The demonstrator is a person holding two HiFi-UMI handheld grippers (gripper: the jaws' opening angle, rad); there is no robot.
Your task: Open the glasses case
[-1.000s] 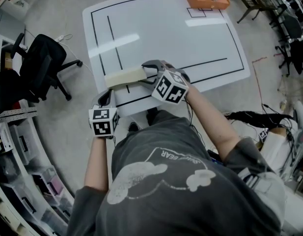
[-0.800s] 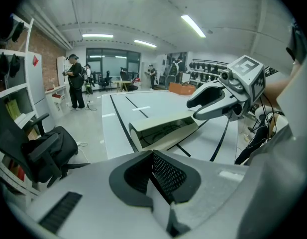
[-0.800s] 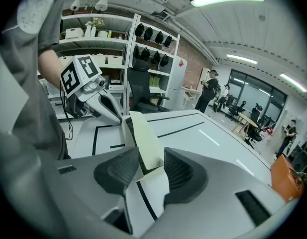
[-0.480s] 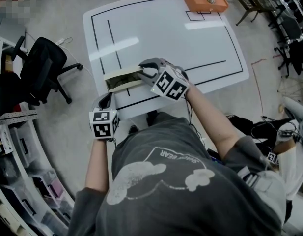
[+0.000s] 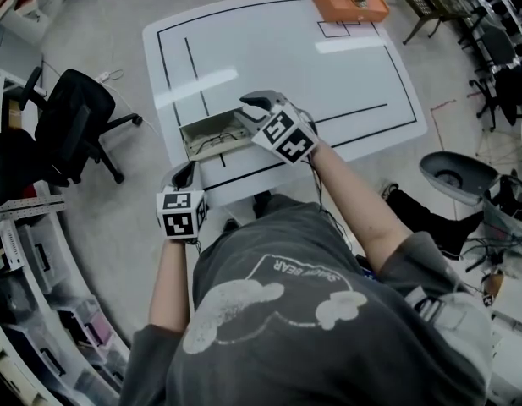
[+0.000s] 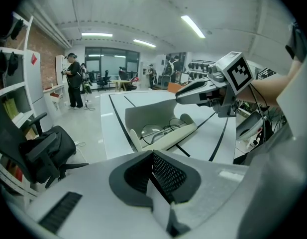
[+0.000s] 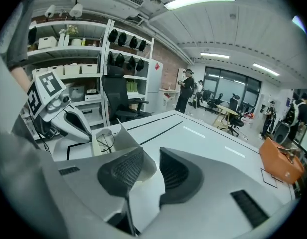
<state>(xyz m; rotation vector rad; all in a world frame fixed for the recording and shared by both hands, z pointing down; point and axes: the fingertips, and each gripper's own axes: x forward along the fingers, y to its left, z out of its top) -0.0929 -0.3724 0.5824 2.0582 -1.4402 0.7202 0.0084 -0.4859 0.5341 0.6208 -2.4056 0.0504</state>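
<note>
- Filling the middle of the head view, a white table (image 5: pixel 328 74) marked with black lines stands on a grey floor.
- A black office chair (image 5: pixel 74 121) stands on the floor, off the table's left side.
- An orange box (image 5: pixel 348 0) sits at the table's far right corner, well apart from everything else.
- The right gripper (image 5: pixel 250 112) reaches over the table's near left part. Its marker cube (image 5: pixel 286 135) faces up. Its jaws have just been closing, and its own view shows them clamped on the cream lid (image 7: pixel 143 183) of the case.
- The left gripper (image 5: pixel 183 172) hangs at the table's near left corner, apart from the case. In its own view the jaws are pressed together with nothing between them (image 6: pixel 155 171).
- The glasses case (image 5: pixel 211 135) lies open on the near left part of the table, close to the front edge and across a black line.
- In the left gripper view the lid (image 6: pixel 153 113) stands up behind the tray, pinched at its right end by the right gripper (image 6: pixel 183 96).
- A pair of thin-rimmed glasses (image 6: pixel 160 130) lies inside the tray.
</note>
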